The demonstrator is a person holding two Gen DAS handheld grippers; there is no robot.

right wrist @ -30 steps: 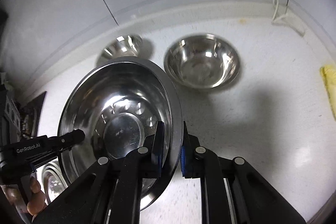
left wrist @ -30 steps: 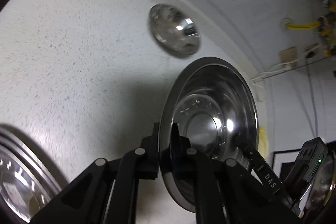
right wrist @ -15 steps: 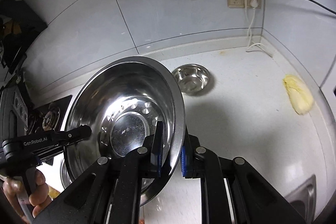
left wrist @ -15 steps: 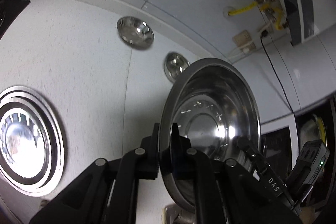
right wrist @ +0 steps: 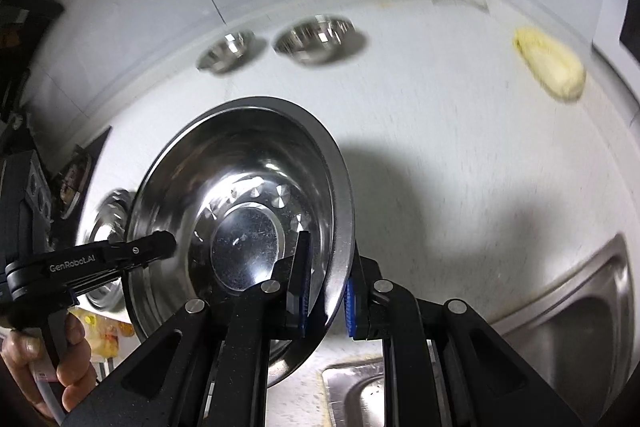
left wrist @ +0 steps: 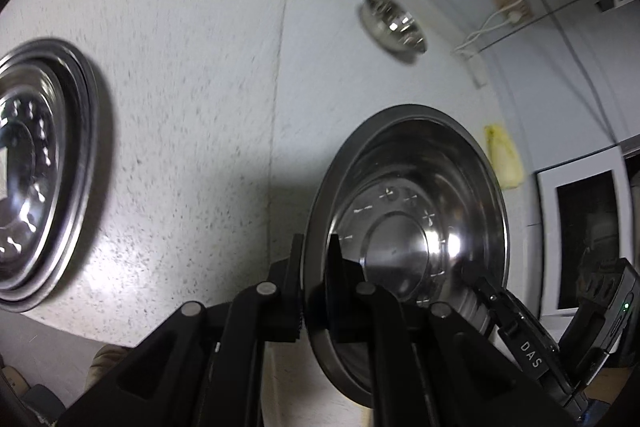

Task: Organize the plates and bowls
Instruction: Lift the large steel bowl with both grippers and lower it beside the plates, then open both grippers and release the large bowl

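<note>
Left-wrist view shows the left gripper (left wrist: 316, 279) and right gripper (right wrist: 326, 287) each clenched on opposite rim edges of the big bowl (left wrist: 404, 227), carried tilted above the surface (left wrist: 192, 99), probably toward the stack (left wrist: 36, 171) at frame left.

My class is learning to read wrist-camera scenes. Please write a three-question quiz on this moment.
1. True or false: both grippers clamp one large steel bowl.
2. How many small bowls stand by the wall? A) two B) four
3. Fill in: the yellow object lies on the ____.

Key: 1 true: left gripper and right gripper pinch opposite rims. 2 A: small bowls. 3 counter.
</note>
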